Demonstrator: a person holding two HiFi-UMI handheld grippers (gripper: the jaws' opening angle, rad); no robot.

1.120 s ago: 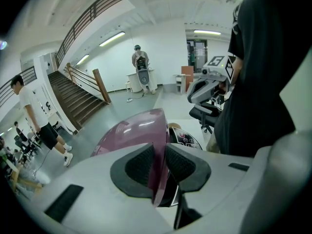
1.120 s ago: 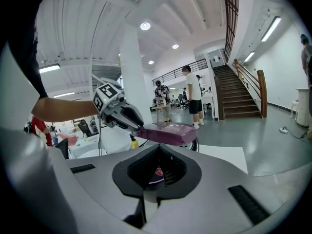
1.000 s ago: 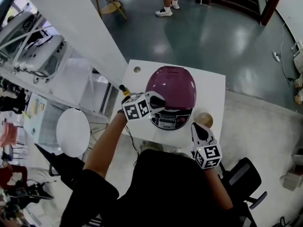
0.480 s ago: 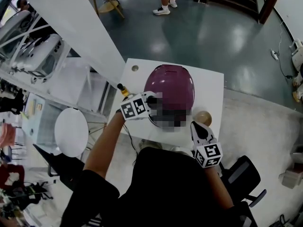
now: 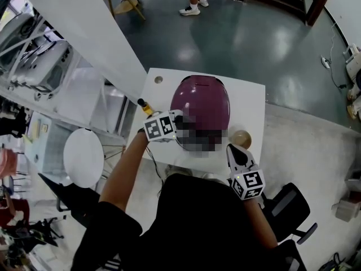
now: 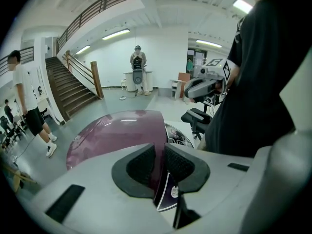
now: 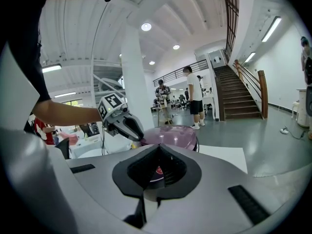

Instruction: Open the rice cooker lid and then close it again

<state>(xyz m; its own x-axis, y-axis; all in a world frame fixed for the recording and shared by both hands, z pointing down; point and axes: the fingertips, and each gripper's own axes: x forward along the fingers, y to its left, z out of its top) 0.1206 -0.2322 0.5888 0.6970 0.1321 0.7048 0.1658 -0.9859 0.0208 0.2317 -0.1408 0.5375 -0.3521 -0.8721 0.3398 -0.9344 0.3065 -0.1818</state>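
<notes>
Head view, nearest first: my right gripper [image 5: 234, 149] lies at the front right corner of the white table [image 5: 248, 103], its jaws pressed together on nothing. Its marker cube shows black-and-white squares and no lettering. Just beyond its tip stands a small tan round thing [image 5: 242, 139].

My left gripper [image 5: 179, 119] reaches in from the left and angles down at the front left of the rice cooker [image 5: 200, 97]. In the left gripper view this gripper [image 6: 160, 155] has a narrow slit between its pads [image 6: 141, 165]. The jaws have just been closing. Purple shell shows through the slit, but I see nothing pinched.

The rice cooker [image 6: 117, 135] is purple and domed, with its lid down, and stands in the middle of the table. Its control panel [image 6: 176, 136] faces me, but the button print is too small to read. A small white sticker [image 6: 174, 191] sits low on the cooker's front, and its print is also illegible. From the right gripper view the cooker [image 7: 170, 134] lies straight ahead, with the left gripper [image 7: 139, 138] at its left side.

A yellow-and-black thing [image 5: 145, 106] lies at the table's left edge. Farther off is glossy grey floor, where a person's white shoes [image 5: 192, 9] show. A staircase [image 6: 73, 89] rises at the back.
</notes>
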